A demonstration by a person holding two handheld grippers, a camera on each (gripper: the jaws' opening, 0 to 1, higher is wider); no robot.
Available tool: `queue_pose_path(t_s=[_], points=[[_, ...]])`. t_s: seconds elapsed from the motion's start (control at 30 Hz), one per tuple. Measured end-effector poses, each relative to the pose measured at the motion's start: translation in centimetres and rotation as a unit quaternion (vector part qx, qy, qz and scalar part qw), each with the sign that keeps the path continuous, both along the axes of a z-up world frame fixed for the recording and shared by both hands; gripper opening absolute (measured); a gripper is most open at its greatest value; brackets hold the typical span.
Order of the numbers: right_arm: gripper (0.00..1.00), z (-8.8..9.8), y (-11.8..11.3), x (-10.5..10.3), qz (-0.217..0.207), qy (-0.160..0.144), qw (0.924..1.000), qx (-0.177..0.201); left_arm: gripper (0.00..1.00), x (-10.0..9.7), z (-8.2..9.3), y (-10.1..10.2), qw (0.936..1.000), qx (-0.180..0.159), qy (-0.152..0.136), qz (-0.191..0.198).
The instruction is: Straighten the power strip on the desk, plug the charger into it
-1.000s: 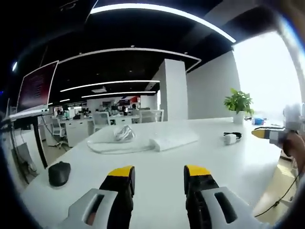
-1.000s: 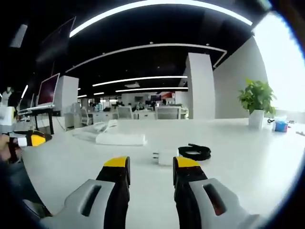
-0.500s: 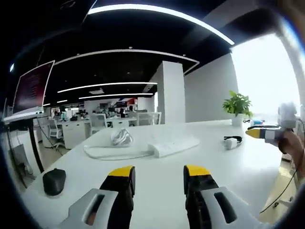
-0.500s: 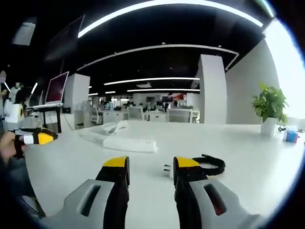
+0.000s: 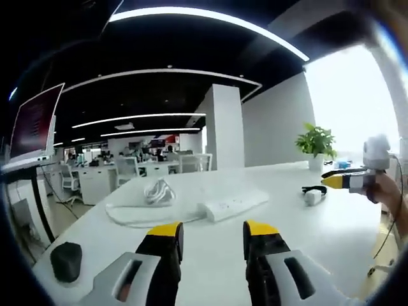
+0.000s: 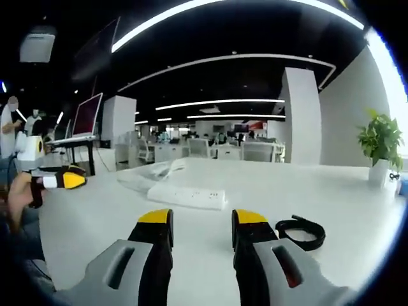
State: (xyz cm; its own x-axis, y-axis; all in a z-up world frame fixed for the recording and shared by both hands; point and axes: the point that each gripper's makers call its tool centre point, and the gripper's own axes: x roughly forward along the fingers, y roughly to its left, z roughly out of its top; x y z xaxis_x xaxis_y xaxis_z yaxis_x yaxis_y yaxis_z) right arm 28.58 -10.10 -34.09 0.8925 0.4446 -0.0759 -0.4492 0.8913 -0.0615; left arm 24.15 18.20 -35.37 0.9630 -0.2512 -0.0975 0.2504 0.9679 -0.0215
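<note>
your left gripper (image 5: 212,230) and right gripper (image 6: 203,218) both wide, empty — views swung; power strip (image 6: 187,196) now 12 o'clock, ready to straighten.

The smooth white desk (image 5: 210,255) carries a glossy white plastic power strip (image 6: 187,197), beside it a matt black mouse (image 5: 65,261).

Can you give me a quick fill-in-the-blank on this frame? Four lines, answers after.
1. The power strip is coloured ____.
2. In the left gripper view, the dark mouse lies on the ____.
3. The potted plant has leaves coloured ____.
4. The left gripper holds its jaws ____.

Answers: white; desk; green; open
</note>
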Motion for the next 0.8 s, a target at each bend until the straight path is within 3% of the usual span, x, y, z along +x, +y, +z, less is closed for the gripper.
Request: queue_pose_path(t_s=[0.27,0.8], points=[[0.36,0.0,0.7,2.1,0.022,0.014,0.9997,-0.001,0.38,2.0,0.8,-0.4,0.9999,0.004,-0.006,-0.009],[0.34,-1.9,1.4,4.9,0.043,0.047,0.9976,-0.027,0.35,4.7,0.3,-2.2,0.9988,-0.003,0.022,-0.044]])
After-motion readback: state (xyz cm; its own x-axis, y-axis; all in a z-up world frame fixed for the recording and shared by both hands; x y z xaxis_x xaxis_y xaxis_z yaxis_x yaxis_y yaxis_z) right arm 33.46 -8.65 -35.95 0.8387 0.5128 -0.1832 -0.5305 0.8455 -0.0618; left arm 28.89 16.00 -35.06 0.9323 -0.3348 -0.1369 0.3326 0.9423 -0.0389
